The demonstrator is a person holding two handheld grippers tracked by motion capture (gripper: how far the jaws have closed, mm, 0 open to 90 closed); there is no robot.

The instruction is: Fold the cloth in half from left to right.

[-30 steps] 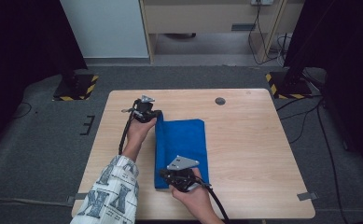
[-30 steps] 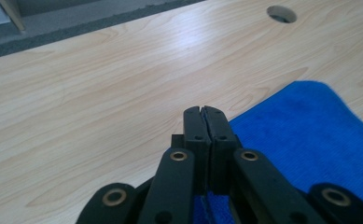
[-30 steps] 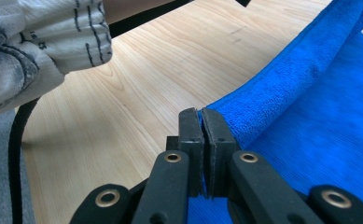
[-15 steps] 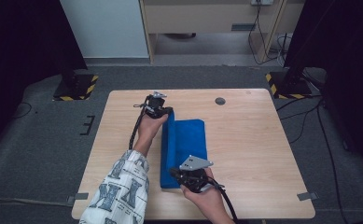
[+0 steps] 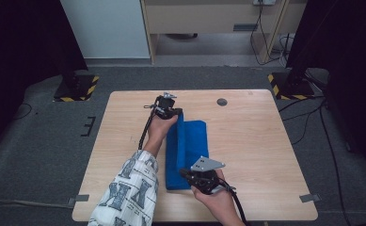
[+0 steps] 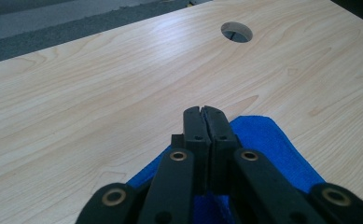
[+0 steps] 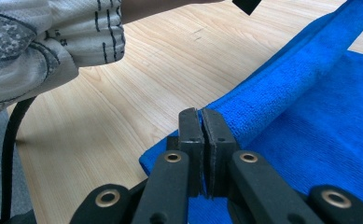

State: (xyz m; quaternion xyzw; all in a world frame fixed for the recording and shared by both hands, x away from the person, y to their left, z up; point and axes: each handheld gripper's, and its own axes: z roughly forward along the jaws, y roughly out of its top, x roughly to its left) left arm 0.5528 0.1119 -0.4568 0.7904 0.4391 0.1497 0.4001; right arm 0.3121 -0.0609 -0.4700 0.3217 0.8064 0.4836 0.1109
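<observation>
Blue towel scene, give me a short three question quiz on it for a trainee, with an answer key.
1. True or false: the left tongs are shut on the blue towel.
2. In the high view, which end of the towel do the right tongs pinch? A far end, B near end, C neither.
3. Fill in: beyond the towel, the wooden table has a round ____.

Key:
1. True; in the left gripper view the jaws are closed with blue cloth under them.
2. B.
3. Hole.
</observation>
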